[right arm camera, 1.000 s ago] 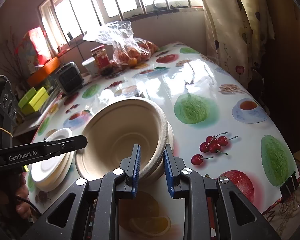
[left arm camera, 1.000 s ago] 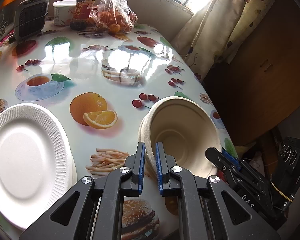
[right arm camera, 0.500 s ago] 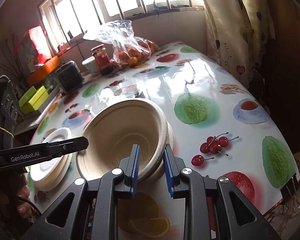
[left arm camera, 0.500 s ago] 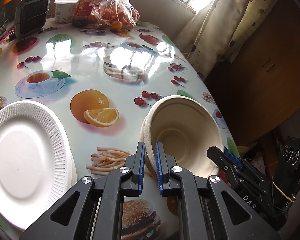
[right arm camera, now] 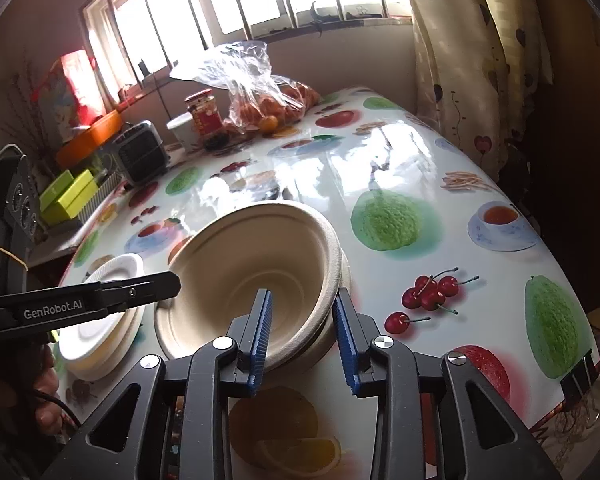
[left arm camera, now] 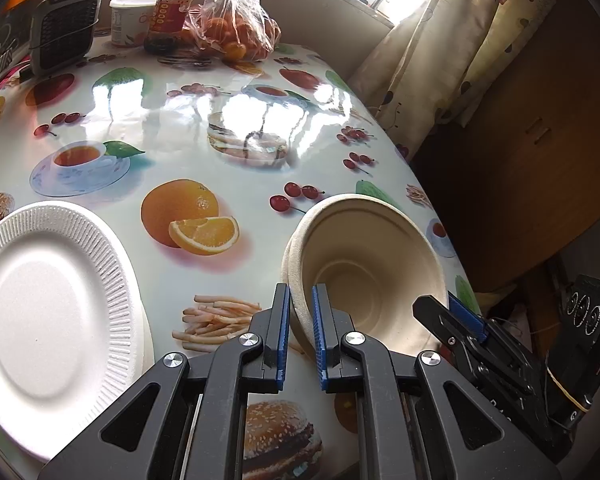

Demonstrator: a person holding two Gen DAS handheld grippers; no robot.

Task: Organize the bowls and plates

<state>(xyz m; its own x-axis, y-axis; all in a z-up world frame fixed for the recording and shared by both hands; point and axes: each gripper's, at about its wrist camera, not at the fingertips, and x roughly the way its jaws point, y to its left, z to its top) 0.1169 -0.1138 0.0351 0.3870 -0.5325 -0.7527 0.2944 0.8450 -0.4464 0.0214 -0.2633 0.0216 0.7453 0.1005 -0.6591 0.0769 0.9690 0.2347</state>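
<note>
A stack of beige pulp bowls [left arm camera: 370, 268] [right arm camera: 252, 268] sits tilted on the fruit-print table. My left gripper [left arm camera: 299, 332] is shut on the near rim of the stack. My right gripper [right arm camera: 302, 336] now stands open around the opposite rim, its fingers [right arm camera: 262, 332] apart from the wall on both sides. It also shows in the left wrist view [left arm camera: 456, 316]. A stack of white ribbed paper plates [left arm camera: 52, 320] [right arm camera: 100, 320] lies left of the bowls.
At the far edge stand a bag of oranges [left arm camera: 236, 28], a red jar [left arm camera: 172, 12], a white tub [left arm camera: 130, 20] and a small black heater [left arm camera: 64, 28]. The table edge [left arm camera: 440, 208] drops off right beside the bowls, with a curtain [left arm camera: 440, 60] beyond.
My right gripper has opened, its jaws spreading away from the bowl rim. My left gripper keeps its hold on the bowl stack, which has barely moved.
</note>
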